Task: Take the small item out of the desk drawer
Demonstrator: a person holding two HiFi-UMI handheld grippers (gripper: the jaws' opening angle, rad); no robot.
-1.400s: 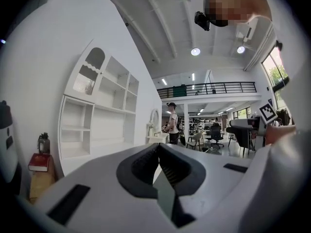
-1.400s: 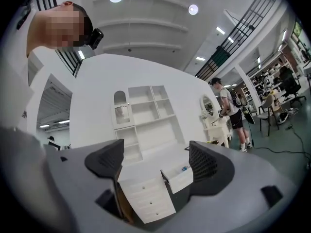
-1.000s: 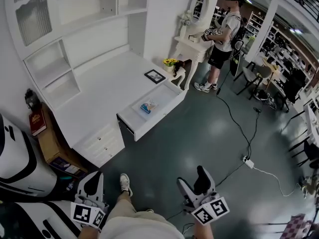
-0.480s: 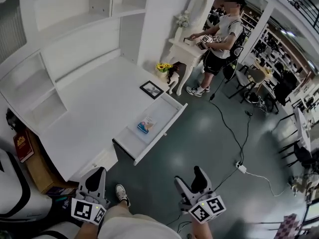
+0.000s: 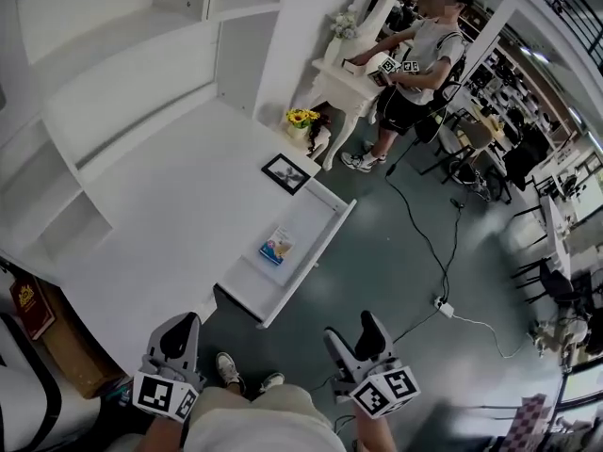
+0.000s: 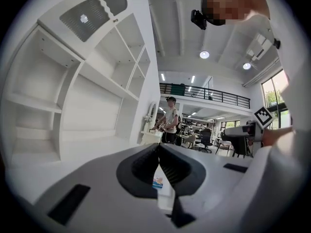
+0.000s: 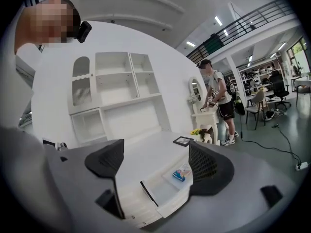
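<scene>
One small blue-white packet (image 5: 277,248) lies alone in open white desk drawer (image 5: 304,217), frame ctr. Left gripper (image 5: 179,330), lower left: jaws pressed together, empty. Right gripper (image 5: 363,332), lower ctr: jaws wide apart, empty.

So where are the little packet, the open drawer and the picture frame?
Packet (image 5: 277,247): head view, middle of its blue-and-white top.
Drawer (image 5: 314,260): head view, on its front wall.
Picture frame (image 5: 286,173): head view, middle of the picture.

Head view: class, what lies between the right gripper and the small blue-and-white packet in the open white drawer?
In the head view, only bare grey floor and the front panel of the white drawer separate the right gripper from the packet.
</scene>
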